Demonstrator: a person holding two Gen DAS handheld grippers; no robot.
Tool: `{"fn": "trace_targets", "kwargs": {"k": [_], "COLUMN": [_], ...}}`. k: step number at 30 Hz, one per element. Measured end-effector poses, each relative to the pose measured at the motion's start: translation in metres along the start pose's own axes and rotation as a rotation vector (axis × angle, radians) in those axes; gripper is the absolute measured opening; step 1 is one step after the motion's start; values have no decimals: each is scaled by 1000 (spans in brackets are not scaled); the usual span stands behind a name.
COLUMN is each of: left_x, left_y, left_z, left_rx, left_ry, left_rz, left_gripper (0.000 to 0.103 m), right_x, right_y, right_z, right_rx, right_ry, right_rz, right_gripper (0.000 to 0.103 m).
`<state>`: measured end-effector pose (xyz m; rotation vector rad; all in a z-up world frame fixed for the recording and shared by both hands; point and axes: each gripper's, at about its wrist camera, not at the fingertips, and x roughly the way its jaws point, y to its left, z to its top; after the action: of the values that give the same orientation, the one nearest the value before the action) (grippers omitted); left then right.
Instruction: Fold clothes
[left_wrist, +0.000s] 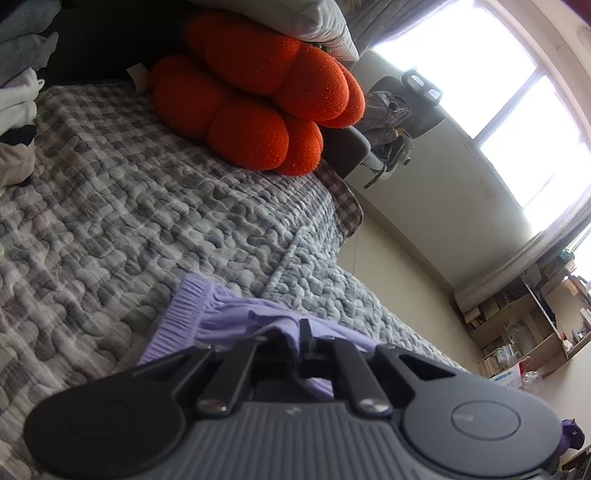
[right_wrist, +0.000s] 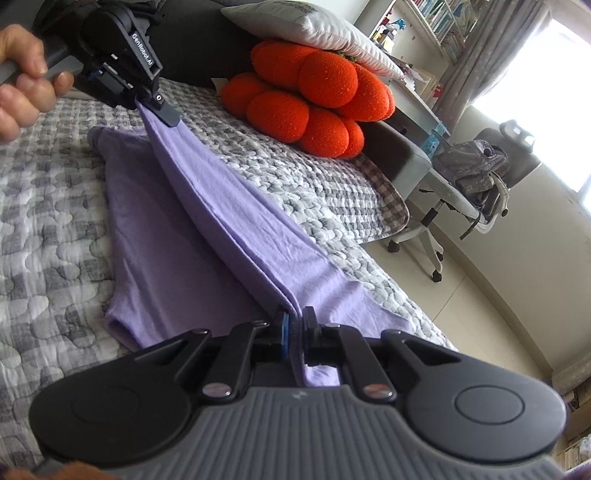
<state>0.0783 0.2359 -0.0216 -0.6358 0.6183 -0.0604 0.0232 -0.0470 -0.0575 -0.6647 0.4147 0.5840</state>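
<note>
A lilac garment (right_wrist: 177, 229) lies on the grey checked quilt (right_wrist: 48, 192), one edge lifted into a taut fold between the two grippers. My right gripper (right_wrist: 293, 317) is shut on the near end of that fold. At the far end, the left gripper (right_wrist: 162, 109) is shut on the cloth, a hand (right_wrist: 22, 77) around its handle. In the left wrist view the left gripper (left_wrist: 304, 334) pinches bunched lilac fabric (left_wrist: 236, 317), with the garment's ribbed hem (left_wrist: 177, 317) lying to its left.
An orange plush cushion (right_wrist: 317, 99) sits under a grey pillow (right_wrist: 314, 33) at the head of the bed. Folded clothes (left_wrist: 18, 92) are stacked at the left. An office chair (right_wrist: 465, 184) stands on the floor beyond the quilt's right edge, near a bright window.
</note>
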Motion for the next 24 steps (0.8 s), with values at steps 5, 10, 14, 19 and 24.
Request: {"fn": "trace_targets", "kwargs": {"k": [5,10,14,19,24], "left_x": [-6,5,14,15,26], "left_y": [4,7,26,38,37], "left_z": [2,-3,0,5,6], "left_rx": [4,27,-85,-165,-170], "left_ry": [-15,61,143,151,153], "left_rz": [3,57,33,-10,-16], "left_gripper": [3,3,4,10,12], "right_x": [-4,0,0,1,1], "right_y": [5,7,8,8,10], "right_z": [4,3,1,1,0], "right_rx": [-5,-14,-22,-19,-22], "right_ry": [-21,6,16,18,23], "right_rz": [6,22,32,35,41], "right_gripper": [6,6,6,6,6]}}
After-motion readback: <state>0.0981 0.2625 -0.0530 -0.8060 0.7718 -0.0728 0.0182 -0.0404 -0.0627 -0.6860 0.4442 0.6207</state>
